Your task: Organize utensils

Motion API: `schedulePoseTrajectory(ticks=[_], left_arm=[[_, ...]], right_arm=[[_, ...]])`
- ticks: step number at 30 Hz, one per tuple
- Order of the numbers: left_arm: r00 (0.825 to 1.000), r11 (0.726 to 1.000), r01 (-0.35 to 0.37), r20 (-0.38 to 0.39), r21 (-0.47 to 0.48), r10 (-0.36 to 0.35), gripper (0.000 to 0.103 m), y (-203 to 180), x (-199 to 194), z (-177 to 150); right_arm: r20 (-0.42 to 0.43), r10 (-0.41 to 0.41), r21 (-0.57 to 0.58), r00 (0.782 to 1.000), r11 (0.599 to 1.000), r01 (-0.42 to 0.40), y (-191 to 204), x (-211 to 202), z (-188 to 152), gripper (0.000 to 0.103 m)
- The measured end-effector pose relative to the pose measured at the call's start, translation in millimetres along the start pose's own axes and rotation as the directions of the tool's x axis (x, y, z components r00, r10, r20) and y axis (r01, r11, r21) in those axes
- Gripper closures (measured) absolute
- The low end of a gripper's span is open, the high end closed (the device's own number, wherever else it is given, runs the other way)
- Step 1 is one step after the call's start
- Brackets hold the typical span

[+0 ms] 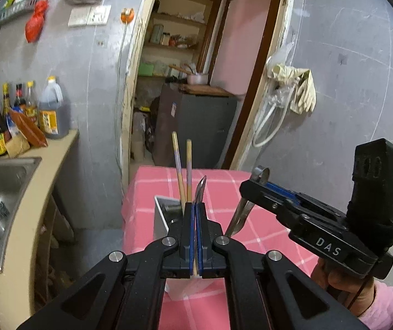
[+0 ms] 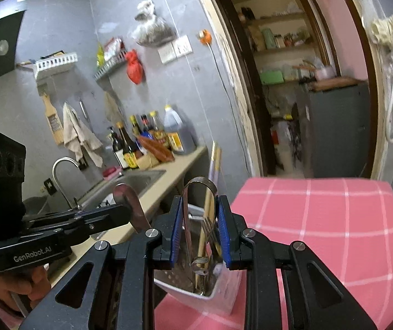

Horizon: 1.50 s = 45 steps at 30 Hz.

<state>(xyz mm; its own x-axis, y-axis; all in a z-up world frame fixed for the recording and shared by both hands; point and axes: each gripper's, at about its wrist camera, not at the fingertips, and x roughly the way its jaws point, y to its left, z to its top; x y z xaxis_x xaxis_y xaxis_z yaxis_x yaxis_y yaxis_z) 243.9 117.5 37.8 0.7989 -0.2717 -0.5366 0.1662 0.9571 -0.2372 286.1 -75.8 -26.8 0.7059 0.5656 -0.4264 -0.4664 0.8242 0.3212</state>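
Note:
A white utensil holder point(image 1: 161, 217) stands on the pink checked table point(image 1: 251, 192), with two chopsticks point(image 1: 179, 165) sticking up from it. My left gripper point(image 1: 195, 206) is shut on a metal spoon point(image 1: 200, 189) held edge-on above the holder. My right gripper point(image 2: 199, 206) is shut on metal tongs point(image 2: 196, 189), whose arms reach down into the holder point(image 2: 218, 297) beside a fork point(image 2: 210, 228). The right gripper also shows in the left wrist view point(image 1: 251, 187), holding the tongs point(image 1: 240, 214). The left gripper point(image 2: 125, 214) with the spoon point(image 2: 133, 206) shows in the right wrist view.
A steel sink point(image 1: 1, 184) with dishes sits in a beige counter point(image 1: 59, 148) at the left, with sauce bottles point(image 1: 31, 110) behind it. A doorway point(image 1: 196, 82) to a pantry with a dark cabinet point(image 1: 196, 126) lies beyond the table. Gloves point(image 1: 298, 88) hang on the wall.

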Motion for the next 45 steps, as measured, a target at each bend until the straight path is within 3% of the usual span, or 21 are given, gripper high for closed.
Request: schedulePoseTrajectory(ticks=[8, 15, 20, 24, 29, 32, 38, 42, 45], left_arm=[[0.997, 0.991, 0.056, -0.047, -0.119, -0.062, 0.1, 22.8, 8.2, -14.4], [0.995, 0.986, 0.081, -0.053, -0.147, -0.089, 0.093, 28.4, 5.0, -23.6], [0.996, 0.984, 0.08, -0.021, -0.156, -0.084, 0.067, 26.2, -3.0, -25.2], [0.997, 0.986, 0.073, 0.006, -0.148, -0.073, 0.06, 17.2, -11.2, -26.3], [0.996, 0.993, 0.062, 0.07, -0.103, -0.055, 0.032, -2.2, -27.2, -32.3], [0.995, 0.995, 0.049, 0.091, -0.087, -0.041, 0.021, -13.5, -34.6, -40.5], [0.992, 0.997, 0.011, 0.128, -0.08, -0.001, 0.007, -32.4, -50.6, -67.3], [0.99, 0.998, -0.014, 0.141, -0.057, 0.022, 0.004, -48.4, -61.6, -86.1], [0.988, 0.999, -0.032, 0.148, -0.043, 0.038, 0.003, -61.9, -72.0, -101.2]], right_arm=[[-0.001, -0.021, 0.038, 1.0, 0.999, 0.021, -5.2, -6.3, -8.4, 0.077], [0.038, -0.068, 0.053, 0.997, 0.996, 0.066, -2.6, -28.8, -8.1, 0.071], [0.07, -0.114, 0.049, 0.991, 0.993, 0.111, -4.8, -54.8, -8.9, 0.064], [0.103, -0.165, 0.03, 0.981, 0.986, 0.162, -5.3, -79.0, -10.3, 0.053], [0.136, -0.228, 0.013, 0.964, 0.973, 0.229, -10.1, -113.1, -17.3, 0.039], [0.145, -0.264, 0.007, 0.953, 0.964, 0.266, -14.7, -134.0, -23.0, 0.03], [0.168, -0.312, 0.0, 0.935, 0.948, 0.317, -25.3, -179.2, -43.3, 0.013], [0.179, -0.333, -0.005, 0.926, 0.941, 0.339, -28.8, -205.9, -55.6, 0.001], [0.177, -0.347, -0.009, 0.921, 0.935, 0.354, -31.8, -225.0, -66.9, 0.001]])
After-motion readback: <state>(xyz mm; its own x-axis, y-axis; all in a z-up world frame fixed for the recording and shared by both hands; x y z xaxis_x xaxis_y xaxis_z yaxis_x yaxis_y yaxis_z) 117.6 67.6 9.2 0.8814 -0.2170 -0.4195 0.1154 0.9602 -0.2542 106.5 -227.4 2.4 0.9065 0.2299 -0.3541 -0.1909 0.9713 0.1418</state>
